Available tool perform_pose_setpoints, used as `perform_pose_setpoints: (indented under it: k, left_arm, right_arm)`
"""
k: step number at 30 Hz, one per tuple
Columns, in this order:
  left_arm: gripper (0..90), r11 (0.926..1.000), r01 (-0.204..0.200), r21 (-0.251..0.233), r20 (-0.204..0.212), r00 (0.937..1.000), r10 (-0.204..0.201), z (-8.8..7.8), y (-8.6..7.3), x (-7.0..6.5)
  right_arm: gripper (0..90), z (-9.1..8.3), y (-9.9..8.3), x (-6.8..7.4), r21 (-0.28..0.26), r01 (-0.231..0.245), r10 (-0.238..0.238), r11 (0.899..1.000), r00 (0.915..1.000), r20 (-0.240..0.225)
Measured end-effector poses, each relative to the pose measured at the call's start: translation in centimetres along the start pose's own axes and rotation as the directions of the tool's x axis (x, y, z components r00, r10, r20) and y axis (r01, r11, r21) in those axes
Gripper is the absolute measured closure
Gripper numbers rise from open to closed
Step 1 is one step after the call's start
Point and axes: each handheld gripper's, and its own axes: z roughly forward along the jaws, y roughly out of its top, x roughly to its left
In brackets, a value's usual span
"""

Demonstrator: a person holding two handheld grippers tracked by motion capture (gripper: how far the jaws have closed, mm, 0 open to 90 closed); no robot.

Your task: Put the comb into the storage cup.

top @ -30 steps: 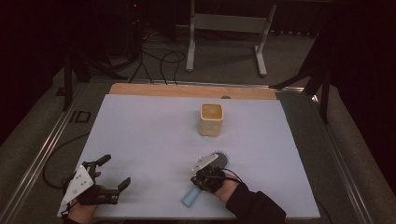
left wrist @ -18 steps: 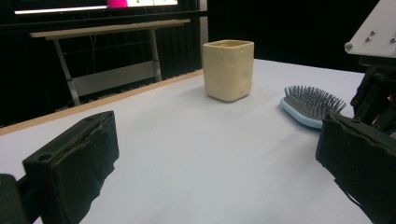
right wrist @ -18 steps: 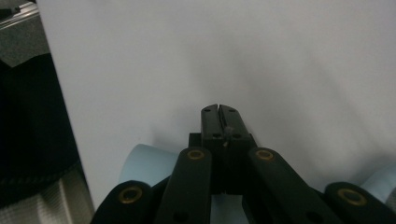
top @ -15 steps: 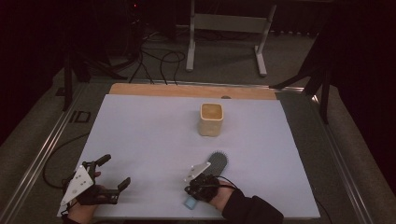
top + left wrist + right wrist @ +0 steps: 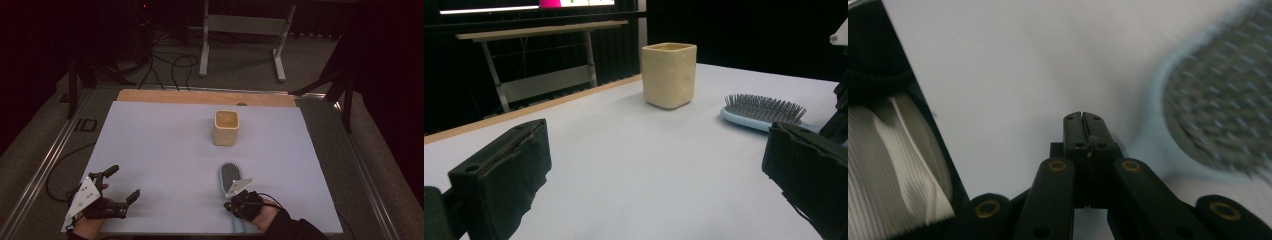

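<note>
At the lower left of the high view the left gripper (image 5: 121,184) rests with jaws apart, while at lower centre the right gripper (image 5: 235,205), jaws pressed together on nothing, should open before straddling the blue hairbrush (image 5: 230,178) just beside it.

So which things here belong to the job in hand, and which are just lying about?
In the job: hairbrush, right hand-held gripper shut beside its handle, yellow cup.

Lying about: left hand-held gripper open and empty, metal stand, floor cables.
</note>
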Motion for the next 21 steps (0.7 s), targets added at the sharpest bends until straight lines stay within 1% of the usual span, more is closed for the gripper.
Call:
perform_pose_setpoints:
  k: [3, 8, 11, 13, 16, 18, 21]
  left_arm:
    - [0.0, 1.0000, -0.003, 0.003, 0.001, 1.0000, 0.003, 0.0, 0.0, 0.0]
    - [0.0, 1.0000, -0.003, 0.004, 0.002, 1.0000, 0.003, 0.1, 0.0, 0.0]
    - [0.0, 1.0000, -0.003, 0.005, 0.003, 1.0000, 0.003, 0.1, 0.0, -0.1]
    - [0.0, 1.0000, -0.004, 0.008, 0.003, 1.0000, 0.004, 0.1, 0.0, 0.0]
    - [0.0, 1.0000, -0.002, 0.005, 0.003, 1.0000, 0.002, 0.1, -0.1, -0.1]
    - [0.0, 1.0000, -0.003, 0.005, 0.002, 1.0000, 0.003, 0.1, -0.1, 0.0]
    - [0.0, 1.0000, -0.003, 0.003, 0.002, 1.0000, 0.003, 0.1, 0.0, 0.0]
  right_arm:
    - [90.0, -0.6, -1.0, -0.7, 0.005, -0.018, 0.017, 1.000, 0.9994, 0.031]
    - [90.0, -1.4, -2.8, -2.3, 0.007, -0.075, 0.075, 0.997, 0.9941, 0.079]
    - [90.0, -1.8, -3.6, -3.2, -0.007, -0.105, 0.105, 0.994, 0.9891, 0.103]
    - [90.0, -2.1, -4.0, -3.6, -0.020, -0.124, 0.126, 0.992, 0.9862, 0.107]
    - [90.0, -2.2, -4.3, -4.0, -0.027, -0.128, 0.130, 0.991, 0.9823, 0.134]
    - [90.0, -2.2, -4.5, -4.3, -0.036, -0.138, 0.142, 0.990, 0.9800, 0.140]
    - [90.0, -2.3, -4.7, -4.6, -0.034, -0.136, 0.140, 0.990, 0.9777, 0.157]
